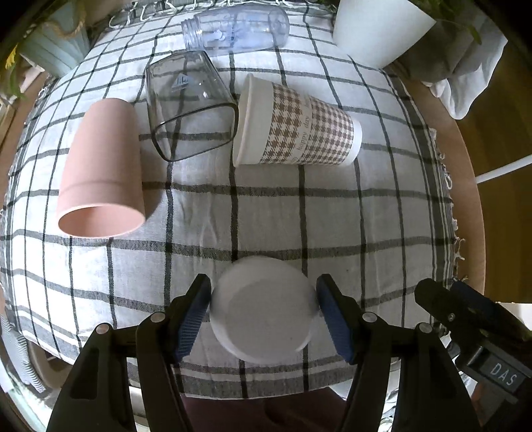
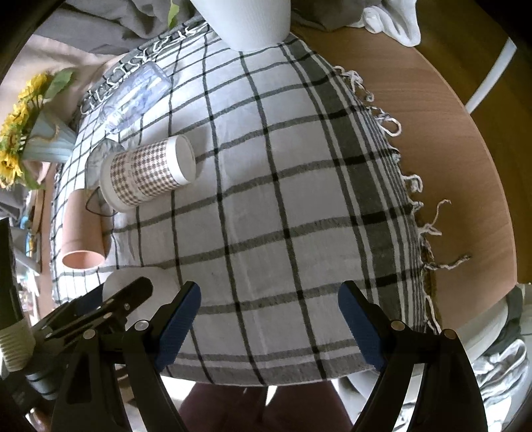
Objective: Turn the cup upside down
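Note:
A plain white cup stands bottom-up on the checked cloth, its recessed base facing the camera. My left gripper has a blue pad on each side of the cup, touching or nearly touching its wall. In the right wrist view the same cup shows at the lower left, partly hidden by the left gripper. My right gripper is open and empty above the cloth near the table's front edge.
Lying on the cloth: a pink cup, a clear grey tumbler, a houndstooth paper cup and a clear bottle. A white pot stands at the back right. Bare wooden table lies right of the cloth.

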Motion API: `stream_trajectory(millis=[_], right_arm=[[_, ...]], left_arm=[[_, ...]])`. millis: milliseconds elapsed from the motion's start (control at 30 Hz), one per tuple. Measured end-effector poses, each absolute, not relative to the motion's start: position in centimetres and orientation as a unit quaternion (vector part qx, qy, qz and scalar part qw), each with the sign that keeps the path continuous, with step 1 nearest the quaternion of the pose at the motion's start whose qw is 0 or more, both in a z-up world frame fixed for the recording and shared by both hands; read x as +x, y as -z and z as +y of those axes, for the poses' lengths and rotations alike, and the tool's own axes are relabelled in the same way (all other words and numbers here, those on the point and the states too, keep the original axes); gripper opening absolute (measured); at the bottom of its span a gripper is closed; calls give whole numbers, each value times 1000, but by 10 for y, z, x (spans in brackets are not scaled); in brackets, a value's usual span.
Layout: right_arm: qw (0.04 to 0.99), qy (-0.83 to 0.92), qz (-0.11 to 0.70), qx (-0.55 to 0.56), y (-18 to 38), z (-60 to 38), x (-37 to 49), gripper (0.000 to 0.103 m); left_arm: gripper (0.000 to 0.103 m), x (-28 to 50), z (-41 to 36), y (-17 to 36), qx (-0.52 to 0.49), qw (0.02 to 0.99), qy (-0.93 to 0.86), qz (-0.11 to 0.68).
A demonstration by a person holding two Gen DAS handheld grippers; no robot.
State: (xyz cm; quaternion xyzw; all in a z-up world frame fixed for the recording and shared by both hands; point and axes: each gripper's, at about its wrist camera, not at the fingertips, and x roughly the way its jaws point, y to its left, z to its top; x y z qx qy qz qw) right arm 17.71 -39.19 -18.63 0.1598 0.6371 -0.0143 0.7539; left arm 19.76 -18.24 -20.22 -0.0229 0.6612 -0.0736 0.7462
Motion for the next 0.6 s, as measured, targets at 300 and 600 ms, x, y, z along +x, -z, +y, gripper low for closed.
stream_trajectory(millis=[300, 600], right_arm=[[770, 24, 616, 162, 175, -395, 171, 85], [846, 82, 509, 135, 109, -393, 138, 94]], left_arm=[[78, 198, -186, 195, -30, 761, 77, 644], [93, 164, -160, 136, -20, 837, 43, 546]])
